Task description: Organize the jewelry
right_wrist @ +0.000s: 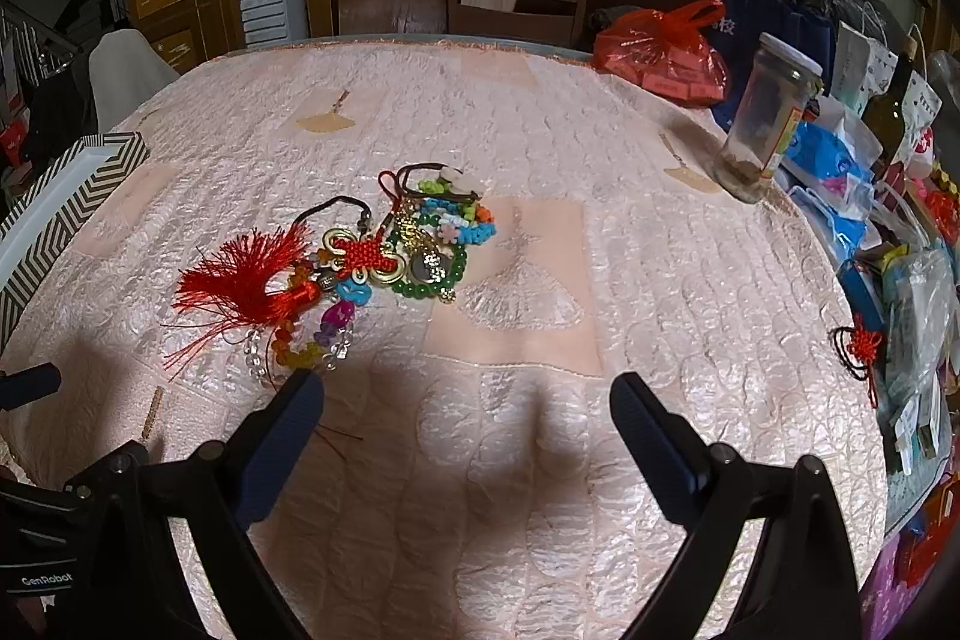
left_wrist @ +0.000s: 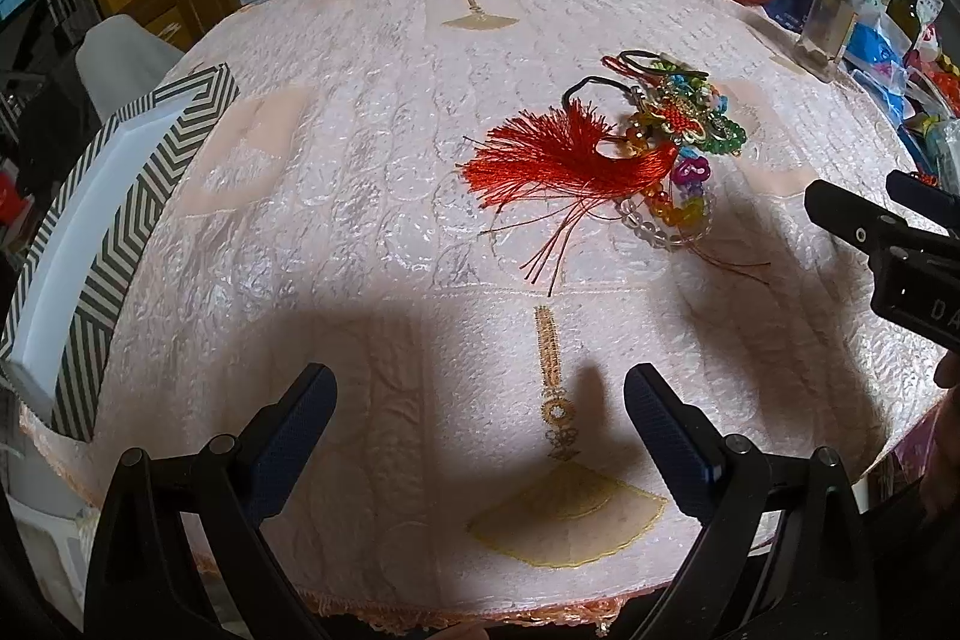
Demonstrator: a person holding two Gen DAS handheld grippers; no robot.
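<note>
**Q.** Where does the jewelry lie, and how do the grippers stand?

**A.** The jewelry pile (right_wrist: 372, 262) rests on the pink tablecloth (right_wrist: 660, 310), well apart from the chevron box (left_wrist: 102, 232) at the table's left edge. The left gripper (left_wrist: 480, 424) and the right gripper (right_wrist: 468, 424) both hang above the cloth with jaws spread wide, holding nothing. The right gripper's left finger sits just beside the pile's near edge.

**Q.** How will the pieces likely handle?

**A.** All look light. The red tassel (left_wrist: 552, 160) is soft and limp; its loose threads would slip from a pinch, so its bound neck, on the side nearest the bead bracelets, seems the firmer hold. The green bead bracelet (right_wrist: 447, 274) and the clear bead bracelet (right_wrist: 258, 358) are hard, smooth and probably slippery; gripping across a strand should serve. The dark cord loops (right_wrist: 336, 208) offer another hold. The pieces overlap, so lifting one may drag its neighbours.
</note>
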